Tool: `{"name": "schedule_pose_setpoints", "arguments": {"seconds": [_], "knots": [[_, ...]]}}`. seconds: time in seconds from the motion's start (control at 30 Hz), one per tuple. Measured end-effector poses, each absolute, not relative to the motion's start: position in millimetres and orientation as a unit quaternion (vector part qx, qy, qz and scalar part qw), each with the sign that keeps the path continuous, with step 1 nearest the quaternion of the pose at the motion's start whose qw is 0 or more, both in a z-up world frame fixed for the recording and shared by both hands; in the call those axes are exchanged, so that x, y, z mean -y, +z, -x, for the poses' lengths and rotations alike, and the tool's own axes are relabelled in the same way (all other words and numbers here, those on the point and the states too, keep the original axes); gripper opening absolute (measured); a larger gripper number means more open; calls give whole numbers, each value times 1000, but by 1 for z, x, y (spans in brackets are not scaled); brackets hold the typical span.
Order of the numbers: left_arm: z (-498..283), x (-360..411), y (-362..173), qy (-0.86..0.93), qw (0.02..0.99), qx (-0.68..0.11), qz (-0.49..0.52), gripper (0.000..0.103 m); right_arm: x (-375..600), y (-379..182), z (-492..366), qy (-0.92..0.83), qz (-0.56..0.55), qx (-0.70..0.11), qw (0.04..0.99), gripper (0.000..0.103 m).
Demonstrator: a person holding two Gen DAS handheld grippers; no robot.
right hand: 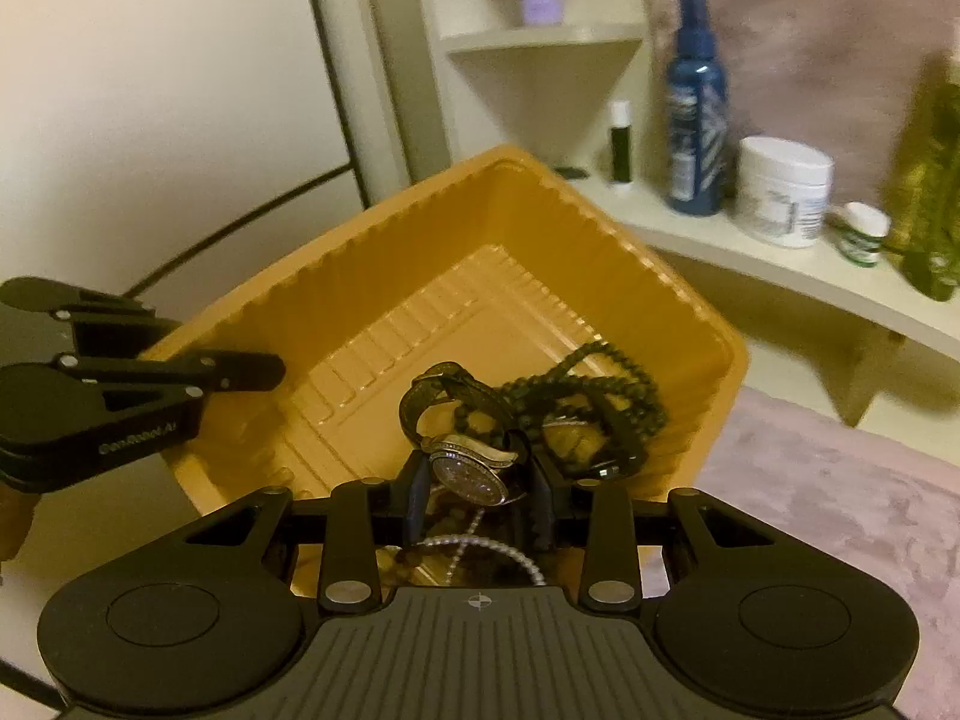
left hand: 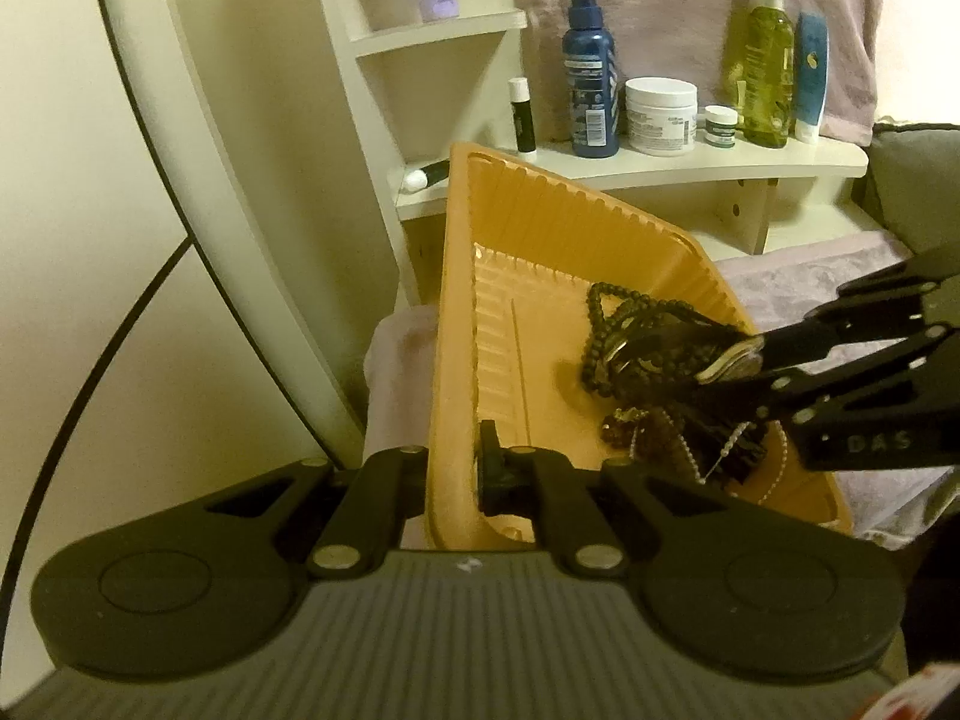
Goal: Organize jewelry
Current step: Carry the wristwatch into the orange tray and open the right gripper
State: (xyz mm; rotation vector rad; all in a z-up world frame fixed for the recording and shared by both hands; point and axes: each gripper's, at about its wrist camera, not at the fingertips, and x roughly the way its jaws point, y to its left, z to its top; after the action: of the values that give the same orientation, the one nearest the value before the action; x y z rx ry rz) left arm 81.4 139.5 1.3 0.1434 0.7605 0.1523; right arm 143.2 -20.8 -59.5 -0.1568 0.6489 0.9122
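- The left hand-held gripper (left hand: 459, 468) is clamped on the near wall of the yellow tray (left hand: 540, 210), one finger outside the wall and one inside; the tray is tipped up, its far corner raised toward the shelf (left hand: 690, 171).
- The right hand-held gripper (right hand: 480, 480) is closed on a watch (right hand: 471, 471), the dial pinched between its fingers; the strap (right hand: 432, 390) loops up just ahead of the fingertips.
- From the left wrist view the right hand-held gripper (left hand: 738, 360) reaches into the tray from the right side, with the watch (left hand: 729, 360) at its tips.
- A black bead necklace (right hand: 600, 396) lies tangled in the tray just ahead and to the right of the right hand-held gripper, touching the watch strap; a white pearl strand (right hand: 474, 546) and amber-brown beads (left hand: 627, 429) lie under and behind its fingers, on the tray floor.
- Well beyond both hand-held grippers, on the shelf, stand a blue spray bottle (left hand: 591, 72), a white jar (left hand: 660, 117), a small jar (left hand: 720, 126), a yellow-green bottle (left hand: 765, 66) and a lip balm stick (left hand: 522, 114).
- A mauve cloth (right hand: 840, 510) covers the surface to the right of the tray.
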Motion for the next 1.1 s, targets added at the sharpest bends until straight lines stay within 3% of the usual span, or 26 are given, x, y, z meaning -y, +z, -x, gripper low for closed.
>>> {"name": "schedule_pose_setpoints", "arguments": {"seconds": [0.17, 0.27, 0.3, 0.93, 1.1], "knots": [[-78, -151, -3, 67, 924, -375, -45, 11, 7, -66, -147, 428, 91, -318, 841, 35], [-75, -157, -5, 68, 926, -371, -30, 40, 2, -69, -151, 425, 98, -326, 839, 36], [-74, -159, -5, 73, 926, -370, -30, 41, 1, -69, -151, 425, 101, -327, 838, 36], [-59, -183, -7, 97, 929, -357, -1, 41, -11, -78, -152, 425, 95, -323, 841, 36], [-55, -183, -6, 99, 929, -356, 2, 41, 2, -68, -152, 406, 73, -311, 856, 50]]}}
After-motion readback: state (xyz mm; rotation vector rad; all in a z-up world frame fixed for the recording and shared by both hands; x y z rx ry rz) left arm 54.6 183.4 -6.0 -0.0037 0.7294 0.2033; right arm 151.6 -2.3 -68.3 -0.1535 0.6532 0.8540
